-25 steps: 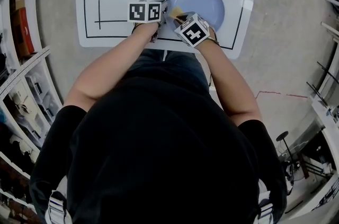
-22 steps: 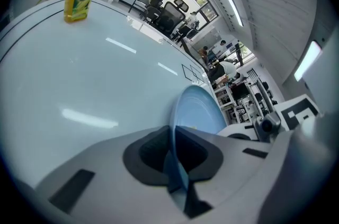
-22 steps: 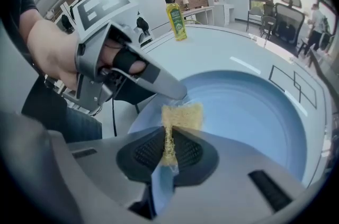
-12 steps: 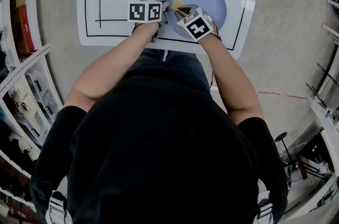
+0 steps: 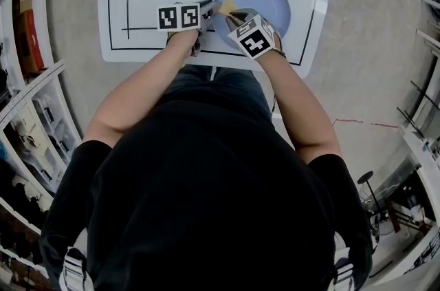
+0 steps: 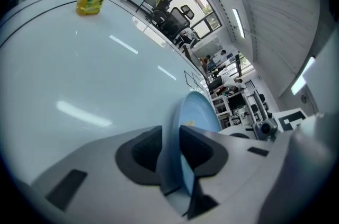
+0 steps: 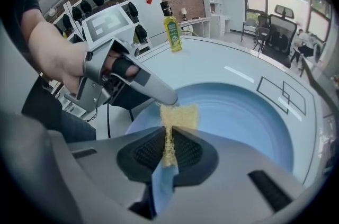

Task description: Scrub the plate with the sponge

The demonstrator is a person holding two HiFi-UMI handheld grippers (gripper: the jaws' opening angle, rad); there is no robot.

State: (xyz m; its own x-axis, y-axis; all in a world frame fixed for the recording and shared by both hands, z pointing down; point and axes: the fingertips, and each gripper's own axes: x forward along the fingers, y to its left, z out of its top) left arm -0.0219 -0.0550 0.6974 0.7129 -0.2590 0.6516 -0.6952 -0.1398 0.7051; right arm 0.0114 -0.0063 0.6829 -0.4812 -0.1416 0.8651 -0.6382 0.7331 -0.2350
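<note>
Sponge [image 7: 180, 114] between the right claw's [image 7: 168, 135] pads, over the plate's [image 7: 238, 122] near rim.

The person wears a black short-sleeved T-shirt [image 5: 206, 200], its sleeves [image 5: 86, 152] ending well behind the right gripper [image 5: 231, 13], forearms bare between. Dark blue jeans [image 5: 220, 84] show just behind it. That tool is grey, with black ribbed pads [image 7: 145, 151] and a white cube [image 5: 253, 40] printed with black squares.

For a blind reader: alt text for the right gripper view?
The right gripper pinches a yellow sponge over a blue plate on a white table. The left gripper, jaws just opening, is at the plate's left rim; a yellow bottle stands beyond.
</note>
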